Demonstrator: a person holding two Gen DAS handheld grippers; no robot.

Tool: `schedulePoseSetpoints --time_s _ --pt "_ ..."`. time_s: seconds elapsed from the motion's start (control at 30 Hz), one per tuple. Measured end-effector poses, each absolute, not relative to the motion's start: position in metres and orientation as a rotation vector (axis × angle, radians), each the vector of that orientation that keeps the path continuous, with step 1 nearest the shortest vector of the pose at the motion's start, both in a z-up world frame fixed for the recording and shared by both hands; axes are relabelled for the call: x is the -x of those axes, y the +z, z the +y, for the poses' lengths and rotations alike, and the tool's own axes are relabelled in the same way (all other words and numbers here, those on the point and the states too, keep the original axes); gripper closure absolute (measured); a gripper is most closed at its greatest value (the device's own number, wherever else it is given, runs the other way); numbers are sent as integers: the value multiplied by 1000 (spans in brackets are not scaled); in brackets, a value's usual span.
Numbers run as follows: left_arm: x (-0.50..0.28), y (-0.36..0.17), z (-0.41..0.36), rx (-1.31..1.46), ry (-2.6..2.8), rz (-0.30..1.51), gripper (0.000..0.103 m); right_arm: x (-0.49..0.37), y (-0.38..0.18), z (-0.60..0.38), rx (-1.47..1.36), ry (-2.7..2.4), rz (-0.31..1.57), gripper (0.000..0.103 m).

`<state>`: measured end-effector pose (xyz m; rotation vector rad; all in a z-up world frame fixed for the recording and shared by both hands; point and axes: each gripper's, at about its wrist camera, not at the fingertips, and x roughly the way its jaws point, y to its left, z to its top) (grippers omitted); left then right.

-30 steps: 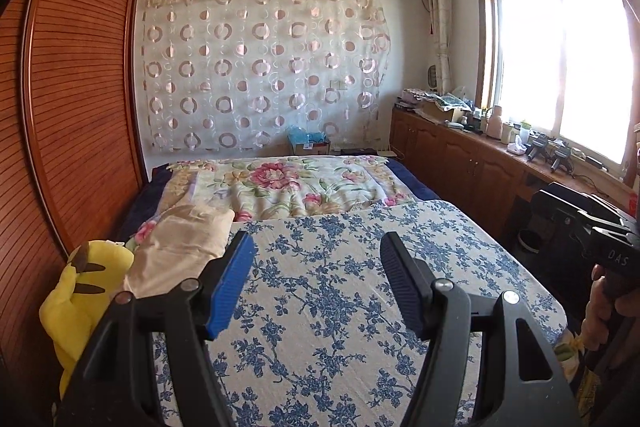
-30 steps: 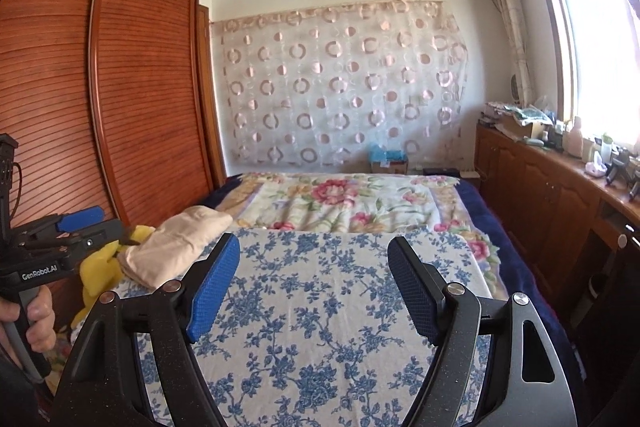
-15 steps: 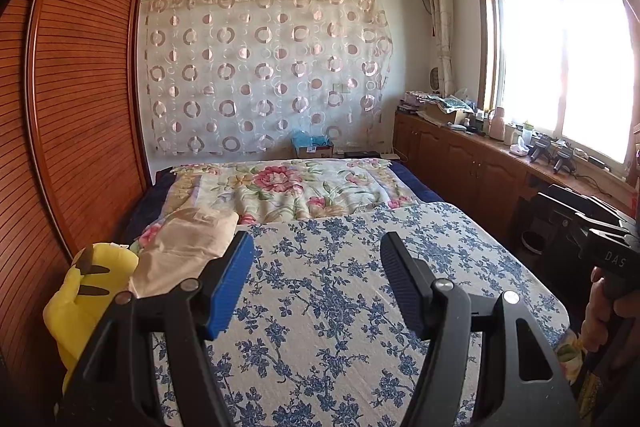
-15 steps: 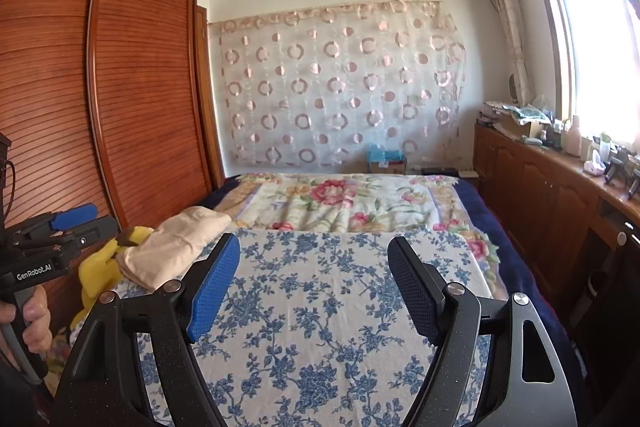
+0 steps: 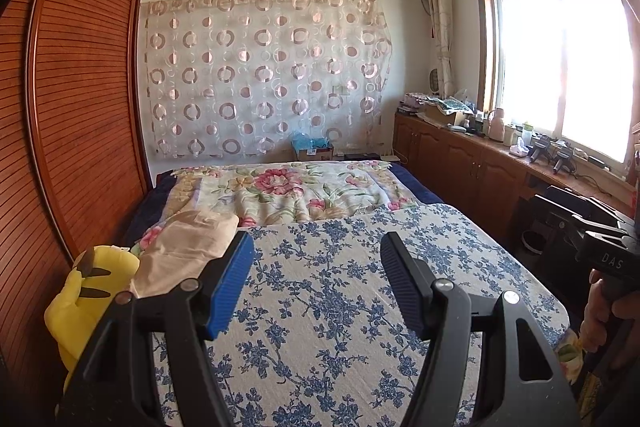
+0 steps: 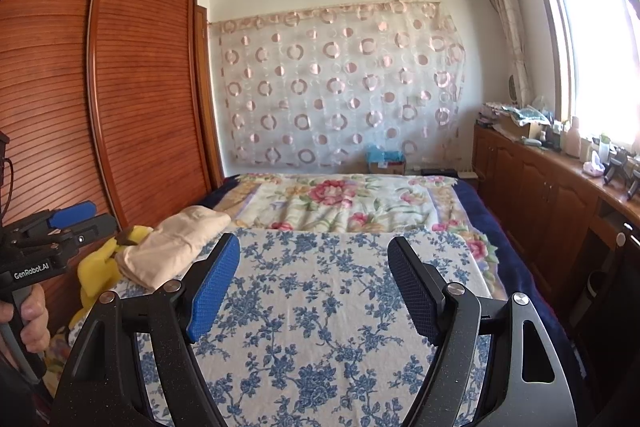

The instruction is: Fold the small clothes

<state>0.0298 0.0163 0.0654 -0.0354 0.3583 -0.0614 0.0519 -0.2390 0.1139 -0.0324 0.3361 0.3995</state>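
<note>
Both claws hang over a bed point(image 5: 360, 307) covered with a white sheet printed in blue flowers. The left claw point(image 5: 316, 283) has its two fingers spread apart with nothing between them; one blue pad point(image 5: 232, 287) faces the other across a bare stretch of sheet. The right claw point(image 6: 314, 287) is likewise spread wide and holds nothing, its pads apart over the same floral sheet.

The task's thing, a cream folded garment point(image 5: 188, 251), lies at the left edge of the bed, near the wooden wardrobe point(image 5: 80, 107). In the right wrist view the cream folded garment point(image 6: 176, 247) rests partly on a yellow plush toy point(image 6: 100, 267), well apart from the right claw's pads. The yellow plush toy point(image 5: 84, 299) sits against the wardrobe, just beside the garment.

Beyond the blue sheet lies a quilt with pink flowers point(image 5: 288, 191), and behind it a curtain with circle patterns point(image 5: 260, 83) hangs on the far wall. A person's hand point(image 6: 32, 319) grips the left claw's handle at the left edge of the right wrist view; another hand point(image 5: 604, 311) holds the right claw's handle at the right edge of the left wrist view.
</note>
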Motion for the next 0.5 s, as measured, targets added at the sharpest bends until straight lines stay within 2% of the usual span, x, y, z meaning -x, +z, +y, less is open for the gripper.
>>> schedulePoseSetpoints --time_s 0.5 --pt "-29 67 16 33 -59 355 37 -52 114 -239 32 401 336 25"
